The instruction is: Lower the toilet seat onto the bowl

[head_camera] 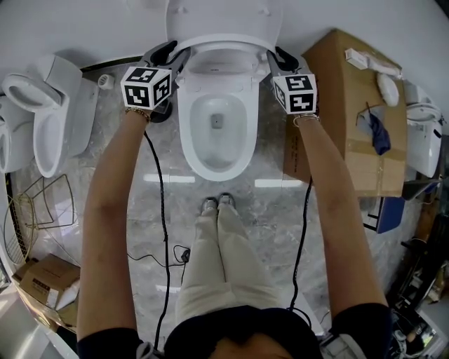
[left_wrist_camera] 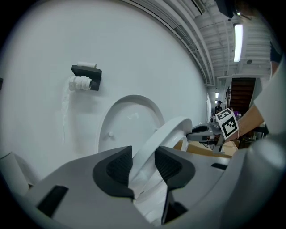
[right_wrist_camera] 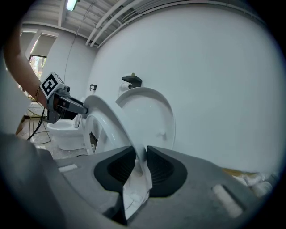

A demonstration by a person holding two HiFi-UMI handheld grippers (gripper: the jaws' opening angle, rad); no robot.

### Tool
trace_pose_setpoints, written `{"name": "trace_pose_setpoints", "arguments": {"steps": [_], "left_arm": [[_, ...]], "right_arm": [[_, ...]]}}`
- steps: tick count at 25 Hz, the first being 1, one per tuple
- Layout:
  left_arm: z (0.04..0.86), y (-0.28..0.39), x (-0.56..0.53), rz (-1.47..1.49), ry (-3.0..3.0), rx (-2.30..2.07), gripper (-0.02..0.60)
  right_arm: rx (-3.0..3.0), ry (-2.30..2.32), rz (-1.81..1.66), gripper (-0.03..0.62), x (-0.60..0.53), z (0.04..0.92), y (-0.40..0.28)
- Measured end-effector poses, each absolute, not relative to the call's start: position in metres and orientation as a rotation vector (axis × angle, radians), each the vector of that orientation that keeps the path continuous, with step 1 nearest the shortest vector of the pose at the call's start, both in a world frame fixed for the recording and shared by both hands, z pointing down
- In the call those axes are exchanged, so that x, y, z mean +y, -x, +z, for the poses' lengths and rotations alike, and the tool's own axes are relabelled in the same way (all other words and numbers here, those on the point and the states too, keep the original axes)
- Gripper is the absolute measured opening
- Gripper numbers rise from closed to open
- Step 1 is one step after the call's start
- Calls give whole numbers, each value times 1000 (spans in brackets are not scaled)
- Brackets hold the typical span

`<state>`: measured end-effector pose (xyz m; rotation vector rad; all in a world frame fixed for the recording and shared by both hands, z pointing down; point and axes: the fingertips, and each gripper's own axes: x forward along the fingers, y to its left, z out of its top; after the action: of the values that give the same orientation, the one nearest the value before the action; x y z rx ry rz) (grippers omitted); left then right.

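The white toilet seat stands tilted partway between the upright lid and the bowl. My left gripper is shut on the seat's left rim and my right gripper on its right rim. In the left gripper view the seat passes between the dark pads of the left gripper, with the lid behind and the right gripper across. In the right gripper view the seat is pinched in the right gripper, in front of the lid.
A cardboard box stands close to the toilet's right. Spare toilets sit at the left, a wire rack beside them. Cables run over the marble floor near the person's feet. A paper holder hangs on the wall.
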<state>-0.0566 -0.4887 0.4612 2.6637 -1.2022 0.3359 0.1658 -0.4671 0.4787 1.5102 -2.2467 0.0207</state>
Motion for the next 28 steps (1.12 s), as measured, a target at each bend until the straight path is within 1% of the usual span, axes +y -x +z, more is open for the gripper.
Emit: {"name": "trace_pose_setpoints", "arguments": {"steps": [7,13,20,28], "left_arm": [[469,61,-454,364,-2703,-1153,156],[476,61,-428,318,-2706,-1184,164],[488,61,-396,472,-2777,-1071,166],[503,63,-365,492,-2816,-1083,169]], "right_arm": [[-2279,-1504,32,83,-433,486,-160],[-2298,-1500,35,87,-408,493,-161],[-2327,-1500,40,94,-377,504,-159],[-2343,-1517,40,101,-348,518,-157]]}}
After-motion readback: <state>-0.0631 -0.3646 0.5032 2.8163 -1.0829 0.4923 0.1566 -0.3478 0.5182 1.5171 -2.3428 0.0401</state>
